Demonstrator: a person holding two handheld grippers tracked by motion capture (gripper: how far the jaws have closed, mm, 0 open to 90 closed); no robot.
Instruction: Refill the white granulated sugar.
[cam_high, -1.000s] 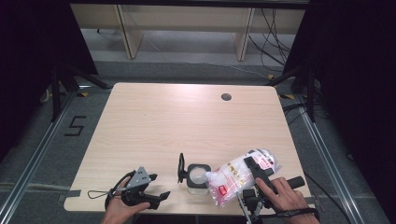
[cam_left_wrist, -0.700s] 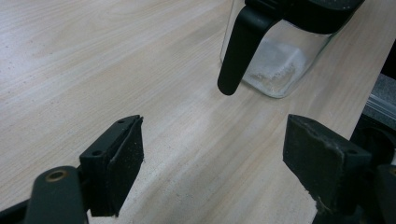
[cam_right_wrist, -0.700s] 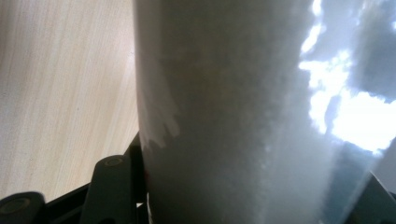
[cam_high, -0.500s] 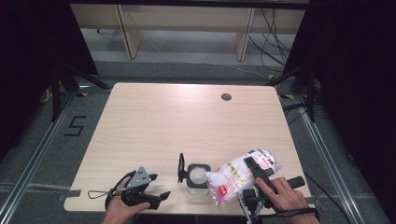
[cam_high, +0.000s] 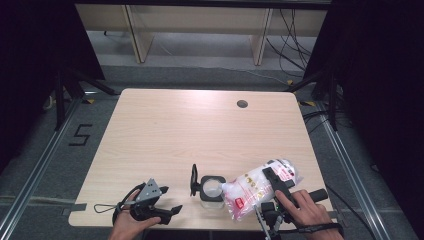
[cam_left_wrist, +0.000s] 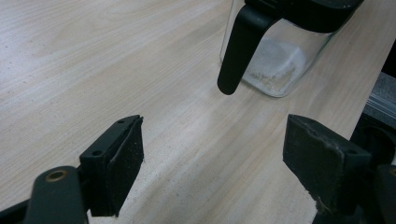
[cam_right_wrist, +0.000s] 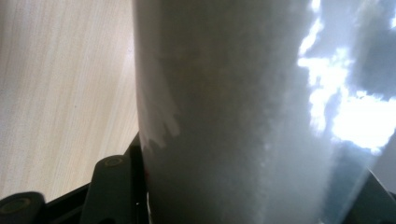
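Note:
A clear square jar (cam_high: 211, 191) stands near the table's front edge, its black hinged lid (cam_high: 194, 180) flipped up to the left, with some white grains at the bottom (cam_left_wrist: 275, 70). A plastic bag of white grains (cam_high: 248, 189) lies tilted, its lower end at the jar's rim. My right gripper (cam_high: 268, 176) is shut on the bag, which crowds the right gripper view (cam_right_wrist: 243, 116) between the jaws. My left gripper (cam_high: 170, 200) rests on the table left of the jar, open with nothing between its pads (cam_left_wrist: 212, 140). The lid's tab (cam_left_wrist: 236, 51) hangs just ahead of it.
The light wooden table (cam_high: 200, 130) has a round cable hole (cam_high: 242, 104) at the far right. The jar and both grippers sit close to the front edge. Wooden shelving (cam_high: 200, 25) and cables lie on the floor beyond the table.

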